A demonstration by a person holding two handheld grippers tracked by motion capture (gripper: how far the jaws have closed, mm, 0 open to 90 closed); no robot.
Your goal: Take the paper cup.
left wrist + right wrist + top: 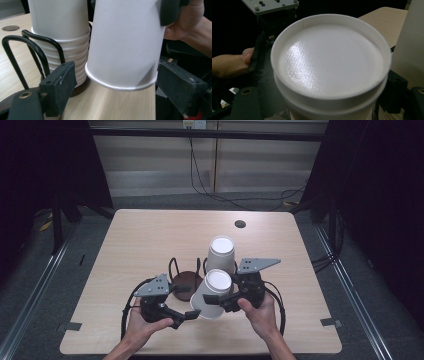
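High view: right gripper (220, 301) clenched on upturned paper cup (212, 292), tilted just in front of cup stack (221, 252) in wire holder (175, 267); probably lifted clear for separating; left gripper (187, 314) at its rim.
Left gripper view: jaws released, standing either side of cup rim, likely ready to steady it; pad contact hard to judge.
Right gripper view: cup base close up; pads mostly hidden behind it; second ridge below, maybe a nested cup.
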